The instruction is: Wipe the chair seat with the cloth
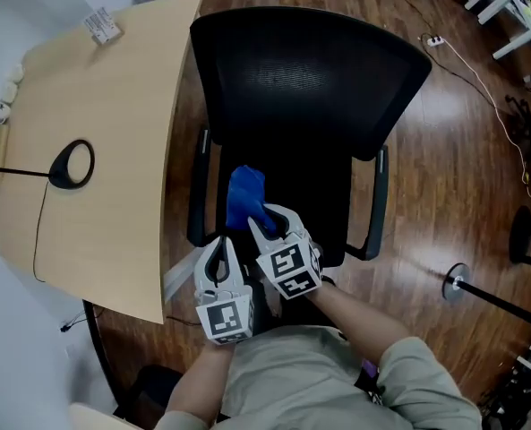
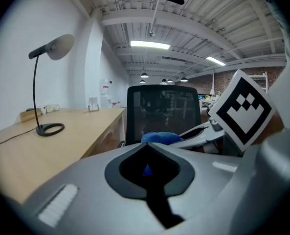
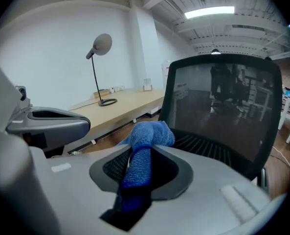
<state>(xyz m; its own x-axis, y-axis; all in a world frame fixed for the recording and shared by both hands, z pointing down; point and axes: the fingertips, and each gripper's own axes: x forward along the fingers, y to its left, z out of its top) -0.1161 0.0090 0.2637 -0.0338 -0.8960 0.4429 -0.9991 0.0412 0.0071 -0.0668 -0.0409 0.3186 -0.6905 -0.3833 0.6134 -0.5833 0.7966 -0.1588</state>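
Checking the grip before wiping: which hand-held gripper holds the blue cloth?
The right hand-held gripper: its jaws are shut on the cloth. The left hand-held gripper beside it has its jaws together with nothing between them.

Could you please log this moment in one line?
right gripper: shut on blue textured cloth | cloth: over black chair seat | left gripper: shut, empty

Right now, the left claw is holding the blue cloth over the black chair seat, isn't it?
No, it's the right claw that holds the blue cloth over the black chair seat. The right gripper view shows the cloth pinched between its jaws; the left claw is shut and empty.
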